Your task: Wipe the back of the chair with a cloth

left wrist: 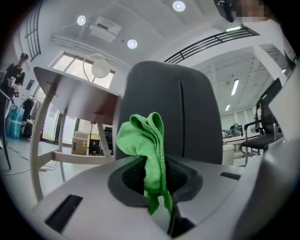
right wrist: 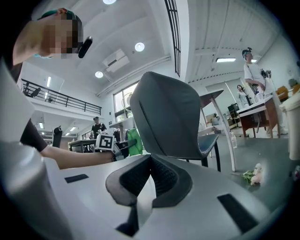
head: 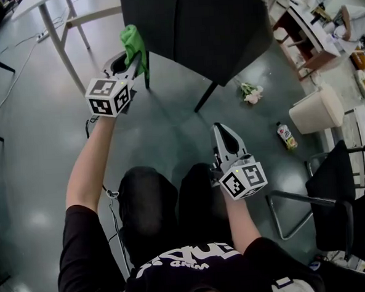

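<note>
Step judged: approach, wiping not yet begun. Green cloth (left wrist: 147, 140) is clamped in the fingers of the left gripper (left wrist: 158, 185), just beside the left edge of the chair back (head: 193, 24); contact cannot be confirmed. Right gripper (right wrist: 149, 164) is held low, fingers together on nothing. Next: cloth to be pressed flat and swept across the panel. Shirt print and bottle (head: 286, 135) label are illegible.

Black short-sleeved T-shirt (head: 178, 273), white print; dark trousers (head: 150, 203); grey left tongs (head: 129, 59), right tongs (head: 222, 131).
</note>
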`<state>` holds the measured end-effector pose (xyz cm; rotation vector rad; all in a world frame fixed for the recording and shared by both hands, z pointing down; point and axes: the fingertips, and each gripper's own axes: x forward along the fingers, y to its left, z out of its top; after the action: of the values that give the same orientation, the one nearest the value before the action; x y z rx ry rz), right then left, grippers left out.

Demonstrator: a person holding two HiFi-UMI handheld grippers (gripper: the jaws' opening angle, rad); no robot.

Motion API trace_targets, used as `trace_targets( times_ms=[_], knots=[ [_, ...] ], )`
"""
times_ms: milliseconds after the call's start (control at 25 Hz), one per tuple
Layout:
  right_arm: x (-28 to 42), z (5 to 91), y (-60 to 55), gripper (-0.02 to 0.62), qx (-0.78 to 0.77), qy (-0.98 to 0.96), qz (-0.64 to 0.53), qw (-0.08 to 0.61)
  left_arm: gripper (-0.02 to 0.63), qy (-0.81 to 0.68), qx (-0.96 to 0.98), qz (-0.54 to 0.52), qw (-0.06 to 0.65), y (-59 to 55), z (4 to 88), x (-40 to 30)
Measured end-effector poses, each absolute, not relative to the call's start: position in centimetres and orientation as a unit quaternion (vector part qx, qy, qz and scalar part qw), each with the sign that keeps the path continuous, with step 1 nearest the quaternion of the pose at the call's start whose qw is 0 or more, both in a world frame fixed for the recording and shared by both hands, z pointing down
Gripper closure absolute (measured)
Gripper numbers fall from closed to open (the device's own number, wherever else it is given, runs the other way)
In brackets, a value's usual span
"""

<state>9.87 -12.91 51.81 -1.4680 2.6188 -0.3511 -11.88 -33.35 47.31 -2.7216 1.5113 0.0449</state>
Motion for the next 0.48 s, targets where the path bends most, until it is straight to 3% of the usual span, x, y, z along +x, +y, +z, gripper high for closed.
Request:
trace_targets(
  times_ms=[280,480],
  knots=[
    [9.9,51.7,-12.9,0.598,-0.489,0.863,-0.113,0.051,0.543,0.551,-0.834,-0.026,-0.011,-38.3,50.5,-18.5],
    [10.8,51.7,-12.8,0.598,-0.499,0.858,-0.112,0.048,0.543,0.564,-0.825,-0.026,-0.037,-40.4,51.4,-19.0]
  ],
)
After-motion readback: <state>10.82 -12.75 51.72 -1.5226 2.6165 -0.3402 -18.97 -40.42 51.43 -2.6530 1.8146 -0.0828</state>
